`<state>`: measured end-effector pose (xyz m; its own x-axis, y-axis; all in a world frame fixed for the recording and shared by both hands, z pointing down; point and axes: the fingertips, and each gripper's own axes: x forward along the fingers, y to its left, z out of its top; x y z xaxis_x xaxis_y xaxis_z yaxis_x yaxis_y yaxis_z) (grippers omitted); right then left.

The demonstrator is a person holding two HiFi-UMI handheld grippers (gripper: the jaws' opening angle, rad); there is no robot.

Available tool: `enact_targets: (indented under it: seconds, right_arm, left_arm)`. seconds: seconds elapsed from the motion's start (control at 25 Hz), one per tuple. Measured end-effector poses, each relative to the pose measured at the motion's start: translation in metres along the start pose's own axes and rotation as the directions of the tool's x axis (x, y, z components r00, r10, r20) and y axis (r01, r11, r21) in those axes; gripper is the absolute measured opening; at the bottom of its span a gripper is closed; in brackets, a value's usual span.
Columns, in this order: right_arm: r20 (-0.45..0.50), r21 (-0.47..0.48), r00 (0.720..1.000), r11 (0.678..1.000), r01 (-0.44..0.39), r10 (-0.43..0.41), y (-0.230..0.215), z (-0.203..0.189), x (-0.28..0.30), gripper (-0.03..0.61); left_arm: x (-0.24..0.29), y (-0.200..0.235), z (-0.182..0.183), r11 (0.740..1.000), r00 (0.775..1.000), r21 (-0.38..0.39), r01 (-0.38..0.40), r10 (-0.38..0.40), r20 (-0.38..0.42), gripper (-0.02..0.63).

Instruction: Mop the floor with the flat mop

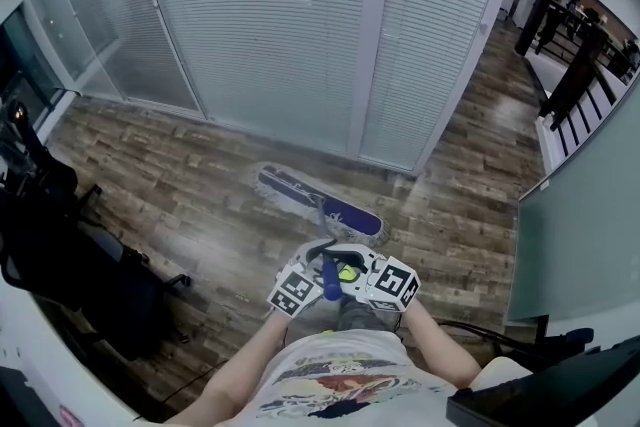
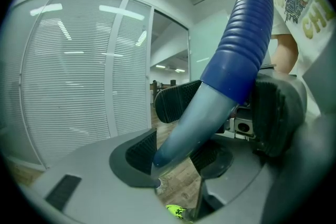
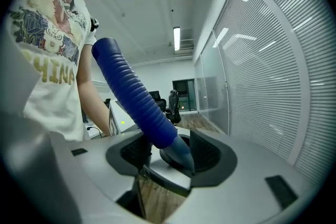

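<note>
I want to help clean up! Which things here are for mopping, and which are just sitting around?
For the job:
- flat mop head on the wood floor
- blue mop handle, clamped by the left gripper and right gripper

Just lying about:
- black office chair
- window blinds
- dark railing

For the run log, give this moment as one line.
left gripper: gripping handle | right gripper: gripping handle | mop head: on floor
</note>
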<state>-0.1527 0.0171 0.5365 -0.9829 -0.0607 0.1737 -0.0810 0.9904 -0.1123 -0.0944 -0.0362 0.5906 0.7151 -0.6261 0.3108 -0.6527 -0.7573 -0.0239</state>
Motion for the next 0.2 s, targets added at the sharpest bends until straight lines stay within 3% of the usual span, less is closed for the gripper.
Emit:
enact_targets:
  seconds: [0.2]
  right_arm:
    - [0.007,0.005,1.0,1.0,-0.011,0.011,-0.0066,0.0023,-0.0004,0.221]
  left_arm:
    - [0.0045,0.0047,0.0023,1.0,1.0,0.013,0.001,-0.001,-0.008,0.159]
